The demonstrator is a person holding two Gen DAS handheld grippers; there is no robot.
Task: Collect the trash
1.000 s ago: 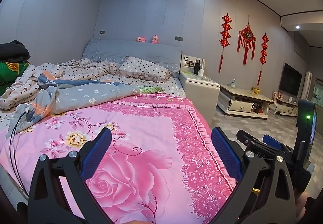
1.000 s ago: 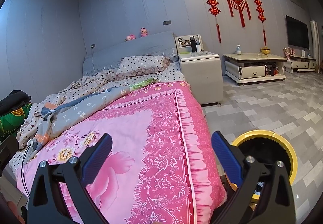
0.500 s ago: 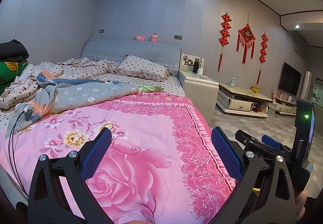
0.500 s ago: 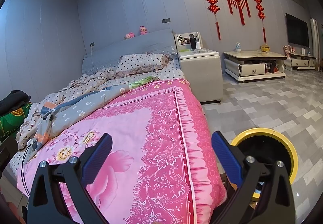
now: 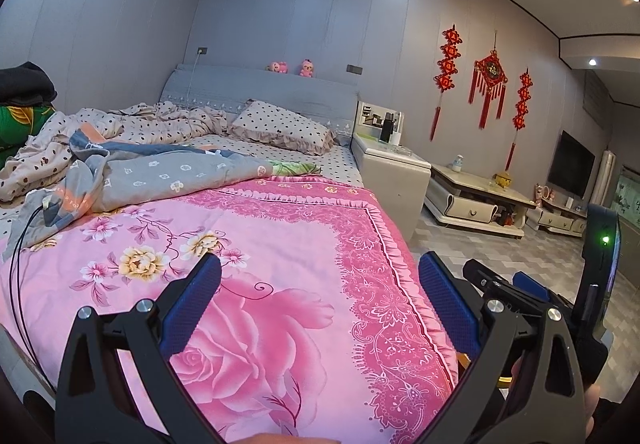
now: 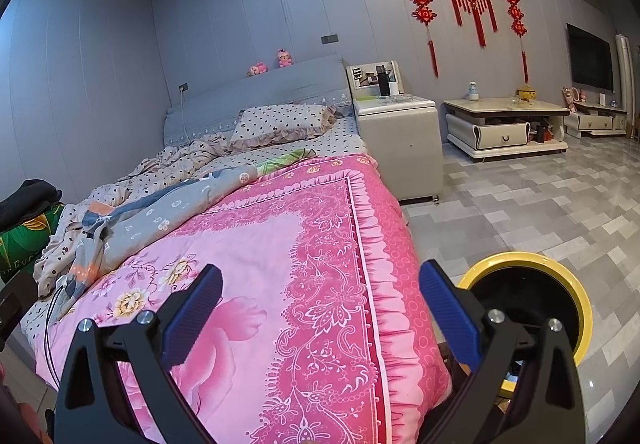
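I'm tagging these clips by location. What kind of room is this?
Most likely a bedroom open to a living area in a home: an unmade bed with a pillow, a bedside cabinet, and a wall TV beyond a low table.

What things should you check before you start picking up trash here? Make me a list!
1. Left gripper open and empty: ok.
2. Right gripper open and empty: ok.
3. Yellow-rimmed bin within view, on the floor beside the bed's foot: ok.
4. Bin has room inside: cannot tell, its inside looks dark.
5. Trash spotted on the pink blanket: not ok, none visible.
6. Black cables at the bed's left edge clear of the grippers: ok.
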